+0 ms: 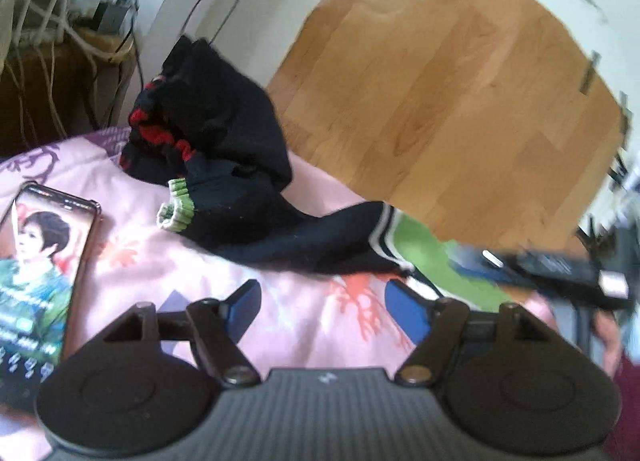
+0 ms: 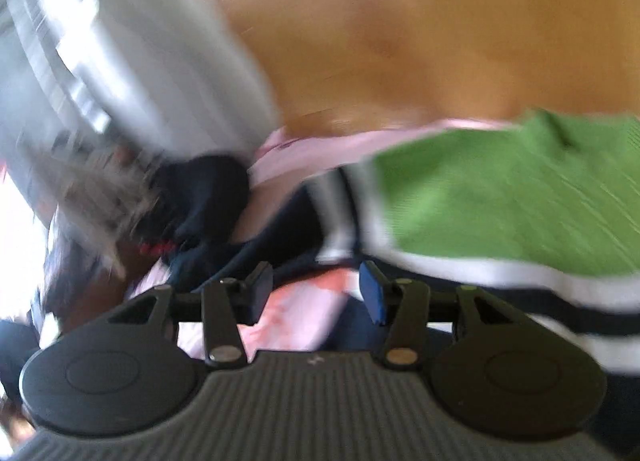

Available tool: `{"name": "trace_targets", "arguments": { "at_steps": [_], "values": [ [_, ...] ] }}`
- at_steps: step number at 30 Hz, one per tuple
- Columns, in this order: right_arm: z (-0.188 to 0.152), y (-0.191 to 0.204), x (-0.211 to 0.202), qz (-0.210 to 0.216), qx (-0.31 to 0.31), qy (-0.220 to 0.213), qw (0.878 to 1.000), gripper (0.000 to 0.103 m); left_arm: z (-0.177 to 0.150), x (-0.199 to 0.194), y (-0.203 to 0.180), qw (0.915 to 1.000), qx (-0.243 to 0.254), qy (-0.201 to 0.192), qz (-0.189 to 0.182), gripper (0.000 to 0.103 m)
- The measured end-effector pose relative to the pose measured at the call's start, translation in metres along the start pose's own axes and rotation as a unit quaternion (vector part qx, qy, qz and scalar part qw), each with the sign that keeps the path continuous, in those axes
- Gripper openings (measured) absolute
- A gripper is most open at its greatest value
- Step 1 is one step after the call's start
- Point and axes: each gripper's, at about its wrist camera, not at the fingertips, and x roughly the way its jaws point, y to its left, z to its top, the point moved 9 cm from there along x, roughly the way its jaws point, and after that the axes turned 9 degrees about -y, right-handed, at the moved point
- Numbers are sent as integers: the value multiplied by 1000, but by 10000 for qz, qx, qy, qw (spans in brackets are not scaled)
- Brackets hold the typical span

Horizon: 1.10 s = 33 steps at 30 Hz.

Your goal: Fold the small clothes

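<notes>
Now, dark small clothes lie heaped on the pink sheet ahead of both spread grippers.

Just ahead of the left gripper (image 1: pixel 322 303), the navy garment with white stripes and a green part (image 1: pixel 320 245) lies stretched across the pink patterned sheet (image 1: pixel 132 261), its green-and-white cuff (image 1: pixel 178 207) toward the left; behind it sits a crumpled black piece with red trim (image 1: pixel 208 117). The left gripper's jaws stand wide apart with nothing between them, above bare sheet. A phone (image 1: pixel 38 281) with a lit screen lies on the sheet to its left, and wooden floor (image 1: pixel 460 81) shows beyond the bed. The right gripper (image 2: pixel 316 289), blurred, also has its jaws apart and empty, with the green part of the garment (image 2: pixel 500 197) just ahead and to its right, and the dark pile (image 2: pixel 200 201) ahead to its left.
</notes>
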Motion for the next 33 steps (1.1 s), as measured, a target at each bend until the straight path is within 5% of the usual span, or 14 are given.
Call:
{"name": "trace_targets", "arguments": {
  "at_steps": [4, 8, 14, 16, 20, 23, 27, 33],
  "values": [
    [-16, 100, 56, 553, -1660, 268, 9842, 52, -17, -31, -8, 9988, 478, 27, -119, 70],
    [-45, 164, 114, 871, -2605, 637, 9594, 50, -31, -60, -10, 9972, 696, 122, -239, 70],
    [-86, 182, 197, 208, -3243, 1185, 9383, 49, -29, -75, 5, 9981, 615, 45, -59, 70],
    [-86, 184, 201, 95, -3304, 1002, 9385, 10, -27, -75, 9, 9985, 537, 30, -39, 70],
    [-43, 186, 168, 349, -2777, 515, 9586, 10, -26, -66, 8, 9983, 562, 91, -157, 70],
    [18, 168, 127, 385, -2255, 6, 9735, 10, -20, -49, -3, 9972, 684, 155, -258, 70],
    [102, 91, 62, 75, -1221, -717, 9899, 10, -3, -21, -28, 9948, 907, 76, -449, 76],
    [133, -65, -26, -1006, 28, -1257, 9870, 10, 30, 41, -67, 9914, 1209, 67, -488, 79]
  ]
}}
